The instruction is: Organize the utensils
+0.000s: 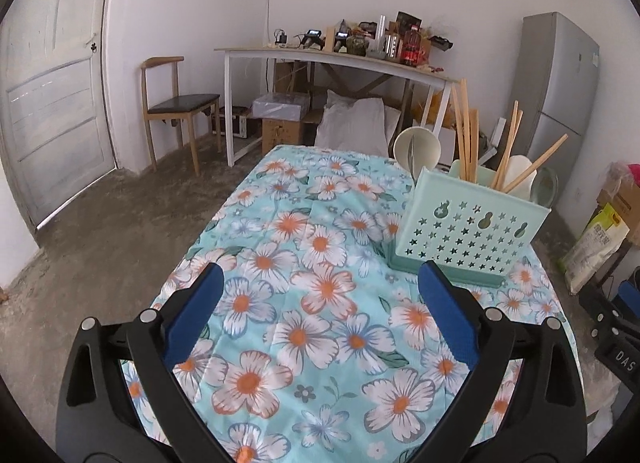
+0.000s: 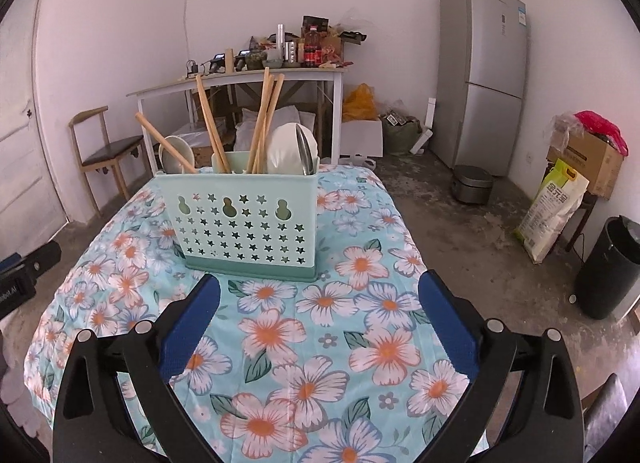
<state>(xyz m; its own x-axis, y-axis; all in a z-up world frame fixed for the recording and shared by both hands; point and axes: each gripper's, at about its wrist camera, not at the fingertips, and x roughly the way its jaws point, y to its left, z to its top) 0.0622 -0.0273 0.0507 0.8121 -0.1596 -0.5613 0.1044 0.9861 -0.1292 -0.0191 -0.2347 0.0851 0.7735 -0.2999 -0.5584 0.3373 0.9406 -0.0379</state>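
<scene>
A mint green utensil holder (image 2: 248,223) with star-shaped holes stands on the floral tablecloth (image 2: 320,343). It holds several wooden chopsticks (image 2: 262,123), white spoons (image 2: 288,149) and a metal spoon (image 2: 307,155). In the left wrist view the holder (image 1: 468,231) stands ahead to the right, with chopsticks (image 1: 468,135) and a white spoon (image 1: 416,149) sticking up. My left gripper (image 1: 320,287) is open and empty above the cloth. My right gripper (image 2: 320,295) is open and empty, just in front of the holder.
A white desk (image 2: 240,81) with clutter stands at the back wall, a wooden chair (image 2: 104,151) to its left, a grey fridge (image 2: 484,75) to the right. A rice bag (image 2: 552,211), a cardboard box (image 2: 588,155) and a black bin (image 2: 608,267) stand on the floor at right.
</scene>
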